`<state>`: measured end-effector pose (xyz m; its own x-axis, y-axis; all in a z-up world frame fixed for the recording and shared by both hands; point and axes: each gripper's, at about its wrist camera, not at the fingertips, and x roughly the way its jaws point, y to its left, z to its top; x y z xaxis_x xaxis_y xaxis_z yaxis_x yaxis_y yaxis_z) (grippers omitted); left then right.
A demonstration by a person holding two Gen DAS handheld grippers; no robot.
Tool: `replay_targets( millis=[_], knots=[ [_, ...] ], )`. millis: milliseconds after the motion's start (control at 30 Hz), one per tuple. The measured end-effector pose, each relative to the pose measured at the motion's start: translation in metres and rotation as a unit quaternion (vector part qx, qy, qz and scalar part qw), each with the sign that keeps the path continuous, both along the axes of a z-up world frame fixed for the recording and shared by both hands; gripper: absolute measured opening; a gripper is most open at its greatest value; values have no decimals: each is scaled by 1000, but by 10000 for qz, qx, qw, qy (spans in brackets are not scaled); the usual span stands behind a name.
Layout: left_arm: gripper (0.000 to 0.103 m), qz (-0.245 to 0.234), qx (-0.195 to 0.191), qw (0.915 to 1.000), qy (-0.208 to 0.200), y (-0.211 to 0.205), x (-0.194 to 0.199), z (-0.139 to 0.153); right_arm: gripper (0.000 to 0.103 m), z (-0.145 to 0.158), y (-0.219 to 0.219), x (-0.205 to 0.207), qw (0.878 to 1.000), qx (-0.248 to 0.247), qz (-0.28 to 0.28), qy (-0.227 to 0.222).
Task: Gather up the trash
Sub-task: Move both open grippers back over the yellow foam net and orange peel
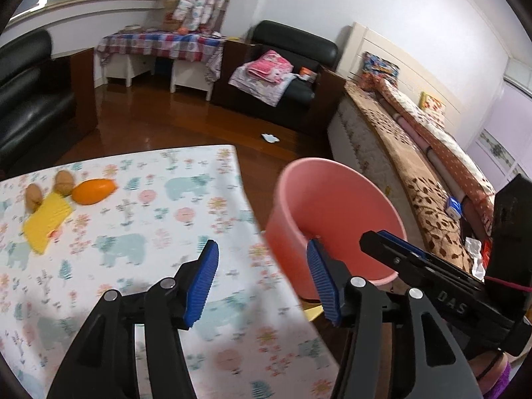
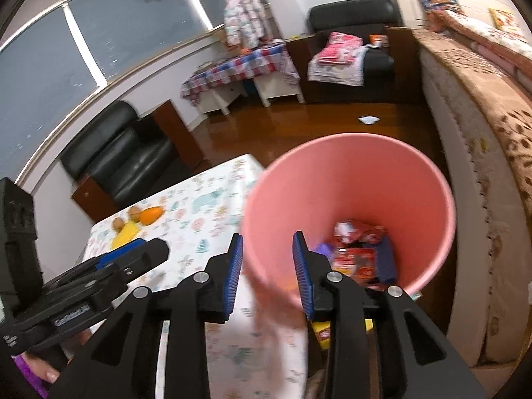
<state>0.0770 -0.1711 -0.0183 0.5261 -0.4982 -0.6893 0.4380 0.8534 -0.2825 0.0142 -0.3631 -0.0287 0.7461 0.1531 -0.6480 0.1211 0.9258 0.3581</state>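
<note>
A pink waste bin (image 1: 332, 199) stands on the floor beside the table's right edge. In the right wrist view the bin (image 2: 349, 173) holds red wrappers (image 2: 359, 249) and purple and blue scraps. My right gripper (image 2: 267, 241) is open just above the bin's near rim, with nothing between its pads. Over the flowered tablecloth (image 1: 149, 219) my left gripper (image 1: 262, 246) stands wide open and empty. Each gripper shows in the other's view: the right gripper (image 1: 372, 241) over the bin, the left gripper (image 2: 149, 249) over the table.
On the table's far left lie an orange fruit (image 1: 93, 191), two brown nuts (image 1: 65, 181) and a yellow cloth (image 1: 46, 222). A white scrap (image 1: 270, 138) lies on the wooden floor. A bed (image 1: 415, 166) runs along the right, a black armchair (image 1: 282, 76) stands behind.
</note>
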Motion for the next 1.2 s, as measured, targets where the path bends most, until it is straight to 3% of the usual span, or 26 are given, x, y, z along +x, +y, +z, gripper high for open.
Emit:
replay_targets(
  millis=[267, 500, 600, 767, 1033, 1100, 1200],
  knots=[
    [55, 730, 149, 9972, -108, 84, 9, -6, 32, 6, 54, 29, 9974, -60, 722, 55],
    [55, 1583, 305, 9869, -98, 171, 21, -16, 32, 9, 103, 60, 9898, -260, 1400, 20],
    [55, 1665, 392, 9853, 6, 198, 30, -22, 32, 4, 124, 74, 9842, -347, 1735, 93],
    [55, 1475, 703, 9866, -15, 217, 46, -32, 32, -7, 151, 92, 9737, -487, 2221, 172],
    [55, 1352, 753, 9879, 98, 203, 81, -46, 32, -15, 169, 146, 9660, -347, 2554, 212],
    [55, 1417, 730, 9871, 169, 202, 94, -53, 39, -17, 175, 159, 9642, -318, 2625, 208],
    [55, 1479, 688, 9862, 268, 203, 106, -62, 42, -18, 185, 175, 9596, -369, 2785, 150]
  ],
)
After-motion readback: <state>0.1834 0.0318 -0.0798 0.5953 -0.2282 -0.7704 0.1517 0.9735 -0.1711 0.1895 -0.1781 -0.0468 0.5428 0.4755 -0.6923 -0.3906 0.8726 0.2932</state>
